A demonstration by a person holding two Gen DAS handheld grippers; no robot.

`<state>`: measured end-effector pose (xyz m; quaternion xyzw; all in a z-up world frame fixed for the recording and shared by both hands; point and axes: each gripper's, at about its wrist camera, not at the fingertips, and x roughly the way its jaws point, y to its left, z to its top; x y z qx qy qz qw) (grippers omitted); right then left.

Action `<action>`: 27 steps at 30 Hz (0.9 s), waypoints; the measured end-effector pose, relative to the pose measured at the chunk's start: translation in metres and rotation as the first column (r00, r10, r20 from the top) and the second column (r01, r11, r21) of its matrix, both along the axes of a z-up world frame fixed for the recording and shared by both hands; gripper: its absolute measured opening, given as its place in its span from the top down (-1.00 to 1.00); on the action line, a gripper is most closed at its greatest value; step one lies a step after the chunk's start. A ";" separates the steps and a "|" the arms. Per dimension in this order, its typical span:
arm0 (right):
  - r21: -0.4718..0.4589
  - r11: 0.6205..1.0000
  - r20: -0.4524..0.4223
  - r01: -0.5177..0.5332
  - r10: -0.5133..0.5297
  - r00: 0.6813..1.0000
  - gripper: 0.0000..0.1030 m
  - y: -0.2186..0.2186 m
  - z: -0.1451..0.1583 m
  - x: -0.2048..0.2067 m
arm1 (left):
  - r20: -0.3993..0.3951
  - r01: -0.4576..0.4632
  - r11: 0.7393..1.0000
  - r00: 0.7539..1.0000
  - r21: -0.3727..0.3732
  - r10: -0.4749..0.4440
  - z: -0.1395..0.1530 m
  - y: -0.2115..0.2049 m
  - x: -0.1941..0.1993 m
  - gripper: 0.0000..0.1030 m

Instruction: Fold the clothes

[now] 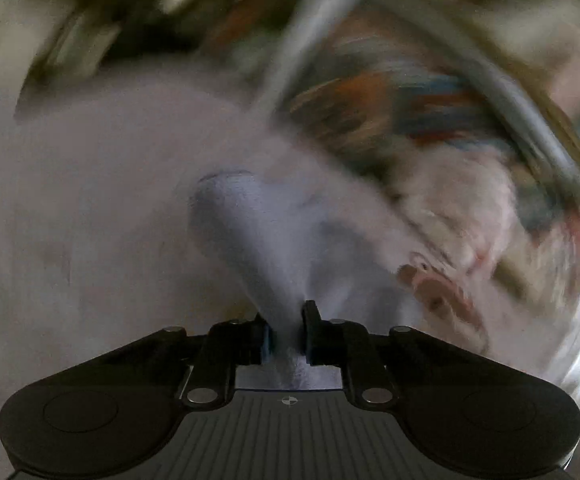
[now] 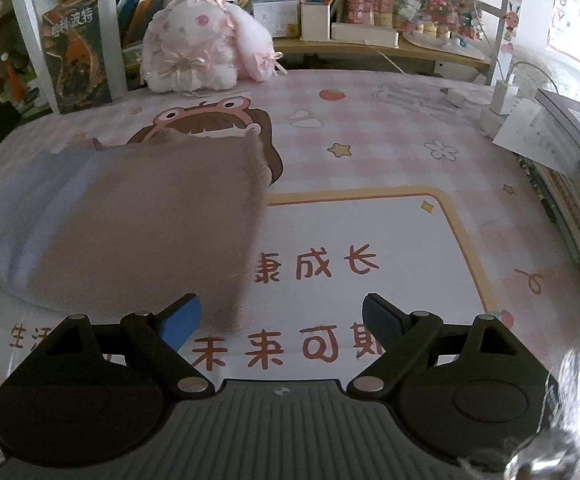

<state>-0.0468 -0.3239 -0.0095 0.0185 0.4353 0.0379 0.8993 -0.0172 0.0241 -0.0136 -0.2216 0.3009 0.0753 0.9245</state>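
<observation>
On the pink checked mat (image 2: 369, 152) that covers the bench, toward its left side in the right wrist view, lies the garment (image 2: 150, 224), folded into a thick, roughly rectangular pad. Its top face is a fuzzy brownish taupe, and a pale lavender-blue layer shows along the left edge and spreads out to the left from under it. The near right corner of the pad lies just beyond the blue-padded finger of the right tongs (image 2: 282, 320), whose jaws stand wide apart over the mat with nothing between them. In the left wrist view, which is heavily smeared by motion, the left tongs (image 1: 286, 336) are nearly closed and pinch a gathered bunch of the pale lavender cloth, which fans out ahead of the jaws into a rounded fold; the rest of that picture is too blurred to read. The mat carries a cartoon girl in a frog hat, partly hidden by the garment, along with a strawberry, stars and flowers, and a white panel with a yellow border. Large reddish-brown Chinese characters are printed on it: "成长" in the upper line and "未来可" in the lower, with neighbouring characters cut off or covered. Behind the mat sits a pink and white plush rabbit (image 2: 198, 40), and beside it leans a book (image 2: 76, 52) whose cover reads "哈利·波特".
</observation>
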 end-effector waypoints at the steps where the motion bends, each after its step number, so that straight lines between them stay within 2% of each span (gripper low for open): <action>1: -0.003 1.000 0.000 -0.004 0.004 1.000 -0.70 0.001 0.000 0.000 | 0.011 0.003 1.000 1.000 -0.004 -0.003 0.001 0.001 -0.001 0.73; 3: -0.010 1.000 -0.001 -0.013 0.013 1.000 -0.70 0.003 0.000 0.001 | -0.024 -0.047 0.994 0.999 -0.103 0.045 -0.008 0.016 0.000 0.73; 4: -0.013 1.000 -0.002 -0.017 0.017 1.000 -0.70 0.004 0.000 0.001 | -0.064 -0.091 0.982 0.995 -0.168 0.081 -0.018 0.026 0.001 0.73; 6: -0.021 1.000 0.002 -0.022 0.022 1.000 -0.70 0.005 0.001 0.000 | -0.134 -0.163 0.943 0.983 -0.290 0.129 -0.037 0.046 -0.001 0.72; 8: -0.025 0.999 0.005 -0.023 0.023 1.000 -0.70 0.005 0.001 0.000 | -0.143 -0.186 0.912 0.979 -0.365 0.142 -0.048 0.057 -0.005 0.71; 13: -0.023 1.000 -0.001 -0.018 0.018 1.000 -0.70 0.008 0.001 0.002 | -0.150 -0.198 0.884 0.978 -0.423 0.147 -0.055 0.064 -0.006 0.59; 14: -0.025 0.999 -0.002 -0.020 0.020 1.000 -0.70 0.009 0.001 0.003 | -0.154 -0.203 0.877 0.977 -0.435 0.149 -0.056 0.066 -0.006 0.53; 18: -0.035 0.999 0.001 -0.035 0.035 0.999 -0.70 0.017 0.003 0.003 | -0.154 -0.212 0.841 0.976 -0.498 0.154 -0.063 0.072 -0.004 0.51; 20: -0.036 0.999 0.000 -0.034 0.034 0.999 -0.70 0.020 0.003 0.002 | -0.155 -0.216 0.820 0.975 -0.530 0.157 -0.067 0.077 -0.002 0.51; 24: -0.033 0.999 -0.005 -0.020 0.020 1.000 -0.70 0.024 0.003 0.001 | -0.159 -0.233 0.763 0.972 -0.603 0.171 -0.075 0.086 -0.004 0.60; 26: -0.034 0.999 -0.008 -0.014 0.014 1.000 -0.69 0.026 0.003 0.000 | -0.160 -0.232 0.761 0.972 -0.606 0.169 -0.076 0.088 -0.004 0.67; 27: -0.035 0.999 -0.008 -0.013 0.013 1.000 -0.69 0.028 0.004 0.000 | -0.157 -0.227 0.768 0.974 -0.599 0.166 -0.076 0.087 -0.004 0.67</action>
